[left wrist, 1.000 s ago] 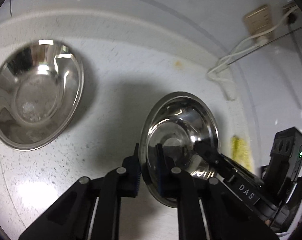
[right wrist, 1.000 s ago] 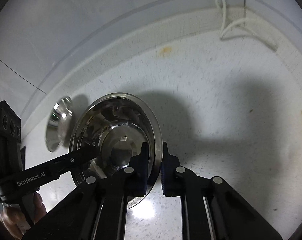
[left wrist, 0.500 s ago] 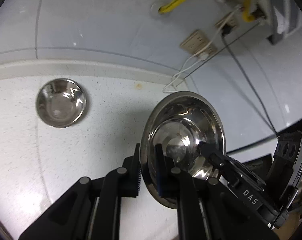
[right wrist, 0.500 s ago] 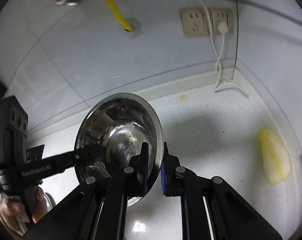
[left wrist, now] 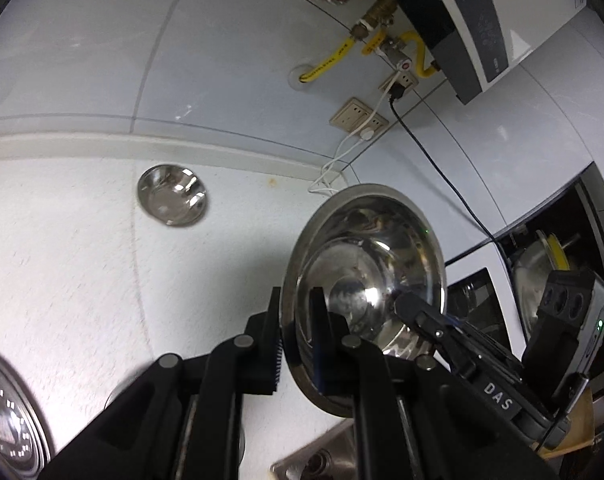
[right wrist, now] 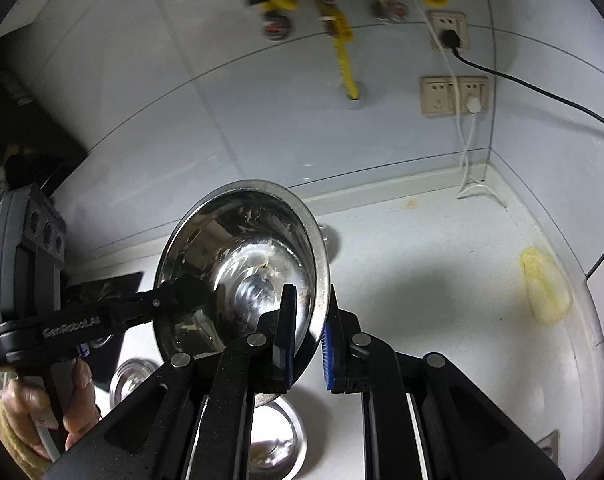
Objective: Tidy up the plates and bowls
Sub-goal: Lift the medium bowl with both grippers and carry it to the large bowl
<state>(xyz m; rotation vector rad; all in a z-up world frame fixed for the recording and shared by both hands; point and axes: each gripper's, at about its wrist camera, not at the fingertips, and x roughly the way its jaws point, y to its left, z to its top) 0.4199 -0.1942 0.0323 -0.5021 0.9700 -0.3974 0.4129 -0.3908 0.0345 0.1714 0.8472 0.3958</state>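
Note:
A large steel bowl (left wrist: 366, 276) is held on edge in the air between both grippers. My left gripper (left wrist: 297, 344) is shut on its left rim. My right gripper (right wrist: 308, 336) is shut on the opposite rim, and the bowl (right wrist: 241, 264) faces that camera too. A smaller steel bowl (left wrist: 171, 194) sits on the white counter near the back wall. More steel dishes (right wrist: 273, 440) lie on the counter under the held bowl.
A dial scale (left wrist: 5, 412) is at the lower left. A sink corner (left wrist: 314, 460) lies below. A yellow sponge-like item (right wrist: 544, 284) lies on the counter at right. Wall sockets (right wrist: 454, 96), cables and a water heater (left wrist: 474, 16) are above.
Both grippers have lifted the large bowl higher and pulled back from the counter. The small bowl on the counter looks smaller and farther away, and more wall shows.

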